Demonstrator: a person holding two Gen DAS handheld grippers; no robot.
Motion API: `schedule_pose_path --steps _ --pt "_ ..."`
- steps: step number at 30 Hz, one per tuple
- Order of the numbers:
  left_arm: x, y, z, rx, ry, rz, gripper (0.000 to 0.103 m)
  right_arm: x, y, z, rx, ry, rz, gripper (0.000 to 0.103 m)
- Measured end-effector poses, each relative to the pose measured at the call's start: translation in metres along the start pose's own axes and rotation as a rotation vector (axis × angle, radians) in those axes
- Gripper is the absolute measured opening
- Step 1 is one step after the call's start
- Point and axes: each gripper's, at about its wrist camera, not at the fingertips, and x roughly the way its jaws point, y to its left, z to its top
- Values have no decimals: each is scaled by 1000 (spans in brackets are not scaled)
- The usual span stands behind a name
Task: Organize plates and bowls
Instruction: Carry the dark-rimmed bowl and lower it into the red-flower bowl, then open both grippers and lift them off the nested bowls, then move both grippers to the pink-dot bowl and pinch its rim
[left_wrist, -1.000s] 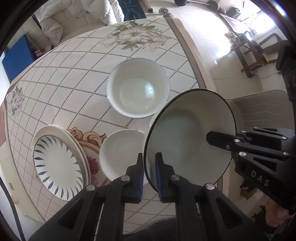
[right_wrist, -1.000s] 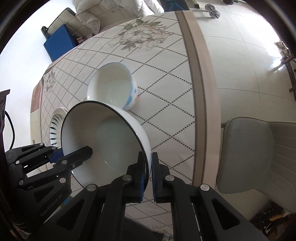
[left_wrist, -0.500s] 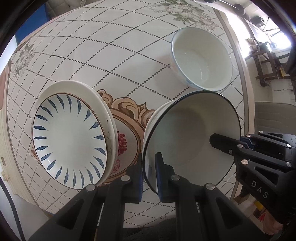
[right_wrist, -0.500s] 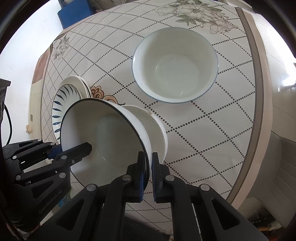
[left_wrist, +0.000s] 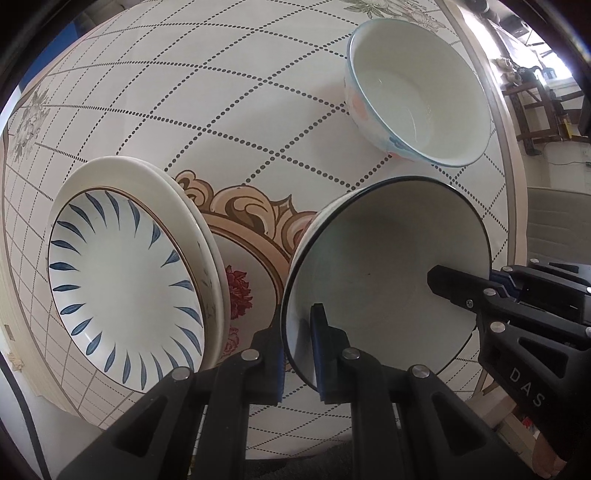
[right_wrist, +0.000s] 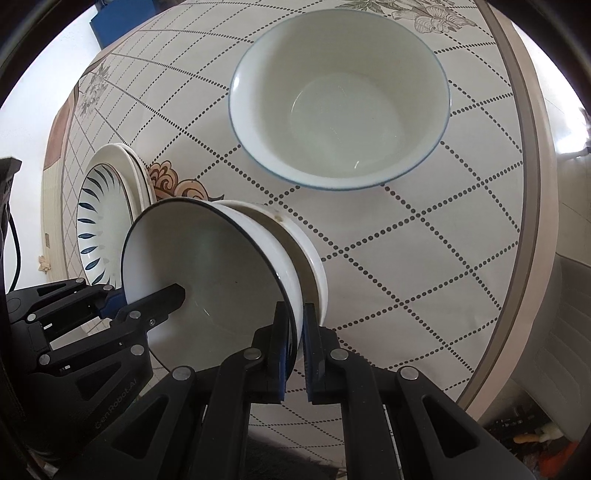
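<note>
Both grippers are shut on the rim of a white bowl with a black rim (left_wrist: 388, 258), on opposite sides. My left gripper (left_wrist: 298, 328) pinches its near rim; my right gripper (right_wrist: 295, 325) pinches the other side. The black-rimmed bowl (right_wrist: 221, 273) sits nested in a plain white bowl (right_wrist: 314, 266) on the table. A stack of plates topped by a blue-leaf plate (left_wrist: 122, 273) lies to the left and also shows in the right wrist view (right_wrist: 99, 218). A larger blue-rimmed bowl (left_wrist: 417, 92) stands further back, empty (right_wrist: 340, 99).
The round table has a diamond-dotted cloth (left_wrist: 240, 110) with a floral medallion (left_wrist: 243, 236) at its centre. Its beige edge (right_wrist: 532, 184) curves on the right. A padded chair (right_wrist: 576, 332) stands beyond the edge.
Both grippers have carried the black-rimmed bowl down and toward the table's middle. It now rests in the plain white bowl.
</note>
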Motion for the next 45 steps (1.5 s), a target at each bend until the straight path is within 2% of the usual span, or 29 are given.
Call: schedule_pose_path --steps 3,8,12,18,21,30,34,37,38,39,42,44,45 --pt "1 3 1 -6 11 -9 14 0 -2 1 19 13 11 9" --pt "5 12 -1 -37 32 -49 14 -3 -10 -1 85 28 63 12" --pt "4 7 -5 -24 24 -25 14 -8 -14 -6 103 27 73 12" --pt "4 -6 -9 -16 8 5 13 -13 -11 -11 74 8 15 13" --pt "0 -9 -10 -17 -1 14 12 -12 -8 -14 64 -13 -9 10" --pt "-2 -16 -11 -23 -9 25 11 -14 -13 -18 80 -49 10 8" --pt "0 -19 -17 -35 -4 11 11 -15 -15 -18 74 -45 13 8" --pt "-15 -6 -20 -80 -13 -48 12 -21 -17 -17 85 -47 29 8" --pt "-22 -3 -21 -99 -19 -65 13 -27 -19 -17 85 -60 43 8" --pt "-29 6 -22 -118 -26 -71 20 -35 -20 -18 86 -76 53 8" --pt "-53 12 -15 -146 -64 -106 29 -60 -30 -15 96 -133 35 11" --pt "-66 11 -2 -141 -83 -140 37 -73 -38 -9 113 -159 18 19" --pt "-71 8 6 -129 -100 -138 43 -79 -43 -3 124 -169 20 31"
